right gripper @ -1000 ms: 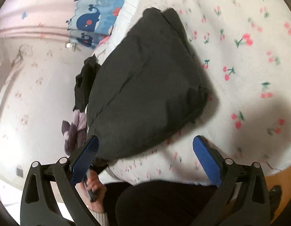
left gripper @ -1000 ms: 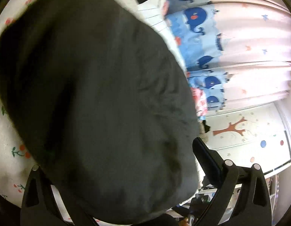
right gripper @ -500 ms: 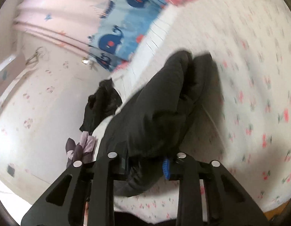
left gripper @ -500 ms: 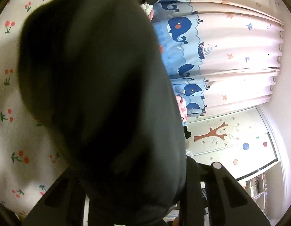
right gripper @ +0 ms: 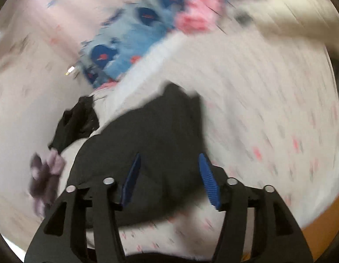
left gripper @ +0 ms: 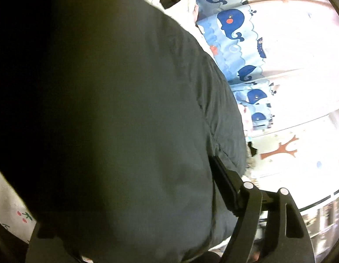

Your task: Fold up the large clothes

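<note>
A dark padded jacket (left gripper: 125, 120) fills most of the left wrist view and covers my left gripper (left gripper: 136, 208); only its right finger (left gripper: 226, 186) shows, pressed against the fabric, the left finger hidden. In the blurred right wrist view the same jacket (right gripper: 151, 135) lies bunched on the cherry-print bed sheet (right gripper: 268, 109). My right gripper (right gripper: 169, 179) is partly open over the jacket's near edge, blue pads apart, with dark fabric between them but not pinched.
A whale-print curtain (left gripper: 235, 43) hangs behind the bed. A black garment (right gripper: 75, 120) and a mauve one (right gripper: 46, 175) lie at the bed's left edge. A pink item (right gripper: 197, 15) sits far back. A wooden bed edge (right gripper: 322, 219) shows at lower right.
The right gripper, shut on the jacket half a second ago, has opened and swung. The jacket has come closer over the left gripper, whose visible finger sits further right than before.
</note>
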`<state>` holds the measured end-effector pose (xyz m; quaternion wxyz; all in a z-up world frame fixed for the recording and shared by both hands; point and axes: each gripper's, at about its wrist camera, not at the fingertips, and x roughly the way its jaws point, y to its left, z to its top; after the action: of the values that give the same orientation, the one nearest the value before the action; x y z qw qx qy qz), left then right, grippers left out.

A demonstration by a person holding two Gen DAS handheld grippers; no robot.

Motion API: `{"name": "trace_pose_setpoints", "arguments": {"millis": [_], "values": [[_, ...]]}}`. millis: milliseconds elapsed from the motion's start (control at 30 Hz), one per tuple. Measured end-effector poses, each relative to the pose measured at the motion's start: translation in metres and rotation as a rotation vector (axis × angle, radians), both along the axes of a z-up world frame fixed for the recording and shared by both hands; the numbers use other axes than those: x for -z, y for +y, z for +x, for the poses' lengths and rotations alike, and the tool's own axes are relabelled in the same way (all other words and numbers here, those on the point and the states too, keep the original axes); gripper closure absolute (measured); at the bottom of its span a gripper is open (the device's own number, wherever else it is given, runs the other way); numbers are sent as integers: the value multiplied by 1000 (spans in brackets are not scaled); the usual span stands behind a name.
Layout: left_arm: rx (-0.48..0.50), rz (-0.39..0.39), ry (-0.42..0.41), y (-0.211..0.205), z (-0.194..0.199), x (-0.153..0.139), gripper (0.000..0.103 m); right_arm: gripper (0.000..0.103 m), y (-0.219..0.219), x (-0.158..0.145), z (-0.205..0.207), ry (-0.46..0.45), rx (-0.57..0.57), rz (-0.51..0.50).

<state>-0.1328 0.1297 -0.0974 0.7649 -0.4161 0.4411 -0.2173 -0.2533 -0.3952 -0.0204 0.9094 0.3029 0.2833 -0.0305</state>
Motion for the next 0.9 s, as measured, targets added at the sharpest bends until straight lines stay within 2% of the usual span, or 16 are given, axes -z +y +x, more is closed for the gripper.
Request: {"name": "trace_pose_setpoints", "arguments": {"millis": [33,100,233,300,333,367,400,433,500,533,633,733,800,900], "values": [[-7,30,-12,-1,-3,-4,28,34,15,-14,22,-4,-42,-52],[-15,70,-30,-2,-7,-9,28,28,51,-34,73,7,-137,-144],[-28,149,-64,-2,-17,-19,28,27,117,-42,170,60,-252,-271],[-32,178,-75,2,-11,-20,28,27,142,-28,219,110,-259,-310],[-34,190,-78,-8,6,-18,28,27,153,-16,240,147,-257,-338],[-33,205,-84,-9,6,-21,28,26,159,-4,251,178,-254,-358],[-33,214,-89,-11,5,-22,28,22,167,25,269,258,-251,-395],[-26,218,-105,-11,4,-24,26,12,173,47,279,312,-263,-410],[-23,244,-128,-14,7,-32,24,11,179,67,286,325,-270,-432],[-24,271,-135,-19,11,-37,24,11,178,68,286,335,-273,-430],[-25,299,-125,-15,-1,-25,24,11,176,56,277,342,-292,-407],[-21,305,-126,-2,-6,-19,24,11,174,22,233,224,-312,-425],[-20,318,-128,-13,4,-17,24,11,185,15,208,172,-332,-475],[-23,327,-127,-30,18,-15,23,8,207,51,207,246,-390,-563]]}}
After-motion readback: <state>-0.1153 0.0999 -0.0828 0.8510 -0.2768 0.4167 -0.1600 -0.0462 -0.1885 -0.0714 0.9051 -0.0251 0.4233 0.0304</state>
